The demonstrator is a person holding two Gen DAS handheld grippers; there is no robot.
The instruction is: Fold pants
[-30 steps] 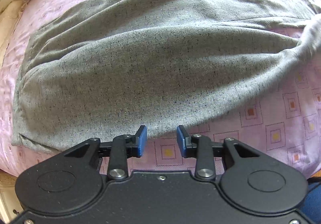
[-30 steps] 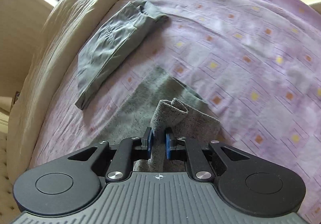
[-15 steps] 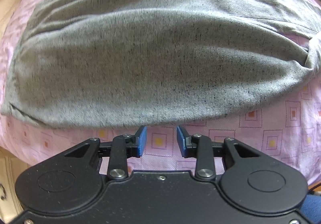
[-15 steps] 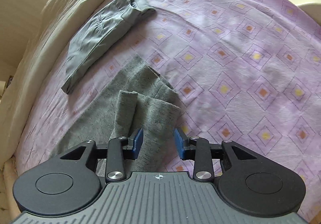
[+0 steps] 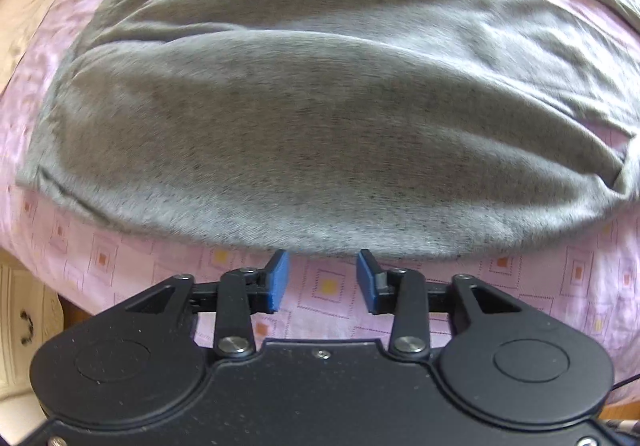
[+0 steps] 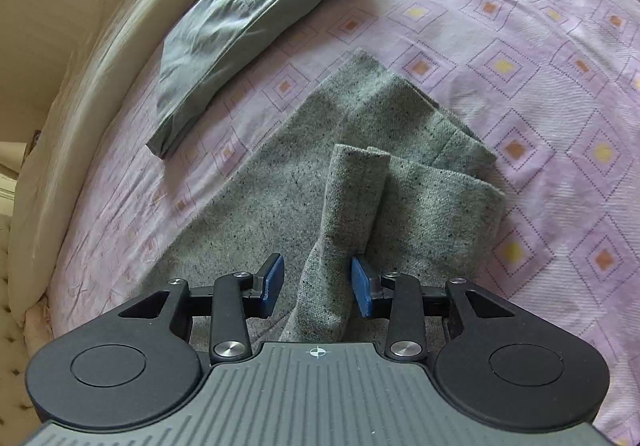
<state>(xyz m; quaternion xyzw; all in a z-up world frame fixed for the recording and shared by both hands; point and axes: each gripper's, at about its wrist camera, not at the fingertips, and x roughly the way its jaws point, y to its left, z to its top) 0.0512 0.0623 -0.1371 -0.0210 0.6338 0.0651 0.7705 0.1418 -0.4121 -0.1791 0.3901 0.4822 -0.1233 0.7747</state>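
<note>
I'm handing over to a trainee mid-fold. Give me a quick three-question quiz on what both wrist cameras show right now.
1. True or false: the right gripper is clamped shut on the speckled grey knit pants.
2. Multiple choice: the folded olive-green woven trousers lie A) on top of the grey pants, B) apart from them on the pink diamond-patterned bedsheet, near the cream pillow, C) in the left gripper.
3. Fill in: a raised fold of grey fabric runs between the right gripper's blue ____.

Key: 1 false, its jaws stand open; 2 B; 3 pads.
</note>
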